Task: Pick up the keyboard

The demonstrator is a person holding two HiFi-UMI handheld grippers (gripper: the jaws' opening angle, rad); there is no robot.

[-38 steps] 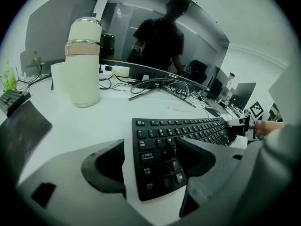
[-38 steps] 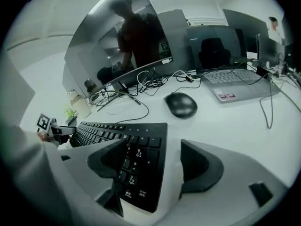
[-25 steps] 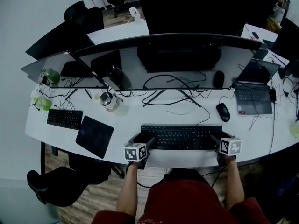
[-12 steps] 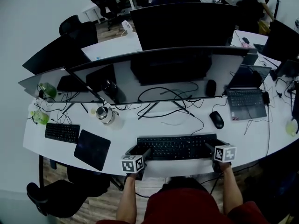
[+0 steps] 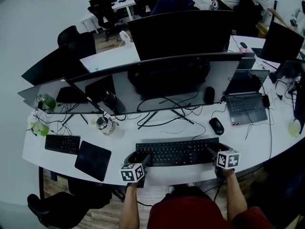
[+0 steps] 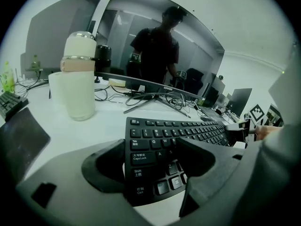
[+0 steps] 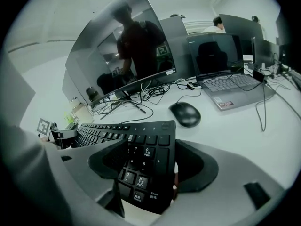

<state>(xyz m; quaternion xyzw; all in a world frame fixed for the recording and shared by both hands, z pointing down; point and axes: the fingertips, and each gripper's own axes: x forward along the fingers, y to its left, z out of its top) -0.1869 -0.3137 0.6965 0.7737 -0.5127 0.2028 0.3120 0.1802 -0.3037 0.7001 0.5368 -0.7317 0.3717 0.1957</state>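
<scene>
A black full-size keyboard [image 5: 176, 152] lies crosswise near the white desk's front edge. My left gripper [image 5: 139, 159] is shut on its left end, and in the left gripper view the two jaws clamp the keyboard [image 6: 188, 131] at the Caps Lock and Ctrl corner, with the left gripper [image 6: 150, 166] around it. My right gripper [image 5: 217, 153] is shut on the right end. In the right gripper view the number pad of the keyboard [image 7: 141, 145] sits between the jaws of the right gripper [image 7: 146, 166]. Whether the keyboard is clear of the desk I cannot tell.
A black mouse [image 5: 216, 126] lies just behind the keyboard's right end. An open laptop [image 5: 245, 109] stands at the right, a wide curved monitor [image 5: 157, 82] with loose cables behind, a lidded cup [image 5: 102, 124] at the left, then a dark mouse pad [image 5: 93, 160] and a second keyboard [image 5: 62, 143].
The head view has tilted up, so the desk sits lower in frame. Both grippers stay on the keyboard's two ends; no clear shift against the mouse.
</scene>
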